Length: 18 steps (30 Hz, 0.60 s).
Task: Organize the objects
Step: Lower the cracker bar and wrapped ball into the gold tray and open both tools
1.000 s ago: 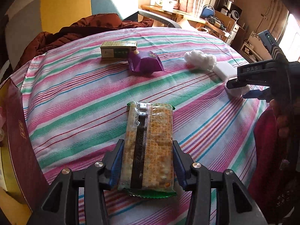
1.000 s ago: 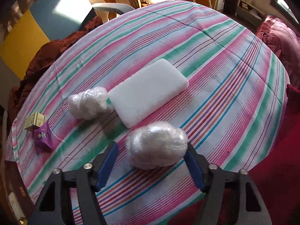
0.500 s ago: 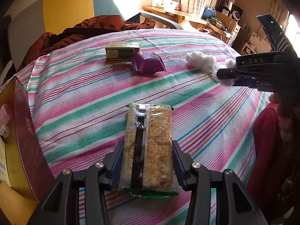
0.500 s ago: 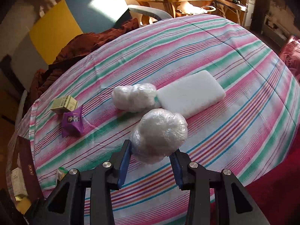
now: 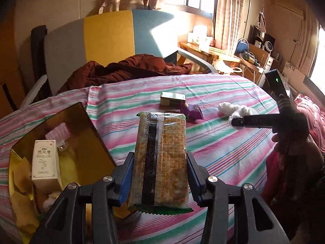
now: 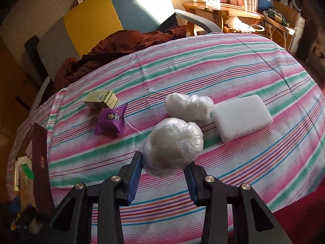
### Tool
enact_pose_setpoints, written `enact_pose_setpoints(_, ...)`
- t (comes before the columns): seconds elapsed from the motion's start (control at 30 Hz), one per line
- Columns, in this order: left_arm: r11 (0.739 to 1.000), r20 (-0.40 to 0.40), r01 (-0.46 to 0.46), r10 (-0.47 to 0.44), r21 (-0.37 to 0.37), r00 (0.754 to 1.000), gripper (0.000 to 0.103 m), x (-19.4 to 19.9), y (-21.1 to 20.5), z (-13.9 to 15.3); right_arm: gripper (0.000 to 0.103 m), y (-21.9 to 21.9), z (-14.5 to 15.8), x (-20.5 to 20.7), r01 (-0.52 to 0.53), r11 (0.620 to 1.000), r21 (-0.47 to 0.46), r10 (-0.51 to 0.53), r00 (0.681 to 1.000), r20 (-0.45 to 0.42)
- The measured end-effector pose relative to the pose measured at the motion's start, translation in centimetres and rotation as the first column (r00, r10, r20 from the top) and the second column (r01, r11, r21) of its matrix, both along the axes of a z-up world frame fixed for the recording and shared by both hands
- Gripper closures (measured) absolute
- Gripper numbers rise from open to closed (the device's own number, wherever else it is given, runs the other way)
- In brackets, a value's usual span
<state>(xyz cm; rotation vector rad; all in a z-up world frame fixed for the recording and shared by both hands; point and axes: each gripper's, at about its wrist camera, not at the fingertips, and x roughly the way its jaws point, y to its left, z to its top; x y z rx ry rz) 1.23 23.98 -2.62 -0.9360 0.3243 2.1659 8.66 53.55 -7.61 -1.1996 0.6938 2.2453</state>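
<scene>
The left gripper [image 5: 160,174] stays clamped on the cracker pack [image 5: 161,158], which has come up off the striped cloth [image 5: 213,152] since a second ago and now hangs above the edge of the box [image 5: 89,142], seen open at lower left with a white carton [image 5: 45,162] standing inside. The right gripper [image 6: 162,174] has just been closing: a second ago its jaws stood wide around the wrapped ball [image 6: 172,146] on the cloth; now the pads pinch the ball and it is lifted clear. In the left view the same gripper [image 5: 235,122] reaches in from the right with the white bundle at its tip.

Left on the cloth, unmoved: a green-and-gold small box [image 6: 101,99], a purple packet [image 6: 111,124] touching it, a second wrapped bundle [image 6: 189,106] and a white sponge [image 6: 242,118] just beside that.

Writing: the pack's seam bears a barcode number, roughly "392251 712348", though the first digits may be cut off. The white carton carries Chinese characters too small to read. The dark red box wall [image 6: 41,160] has a small gold mark, unreadable.
</scene>
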Motion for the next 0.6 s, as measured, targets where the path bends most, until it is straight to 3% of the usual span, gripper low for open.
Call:
enact_pose_setpoints(0.2, 0.997, -0.034, -0.073, 0.074, 0.022, 0.997, 0.055, -1.0, -3.4, 1.5, 0.062, -2.7, 0.3, -1.2, -0.095, 0.995, 0.027, 0.094, 0.995, 0.022)
enact_pose_setpoints(0.4, 0.989, -0.012, -0.145, 0.145, 0.044, 0.989, 0.055, -1.9, -6.6, 1.3, 0.062, -7.3, 1.4, -2.5, -0.188, 0.982, 0.001, 0.188, 0.982, -0.026)
enact_pose_setpoints(0.6, 0.973, 0.016, -0.218, 0.218, 0.079, 0.976, 0.055, -2.9, -10.1, 1.3, 0.062, -13.0, 3.2, -4.7, -0.308, 0.951, -0.009, 0.306, 0.948, -0.088)
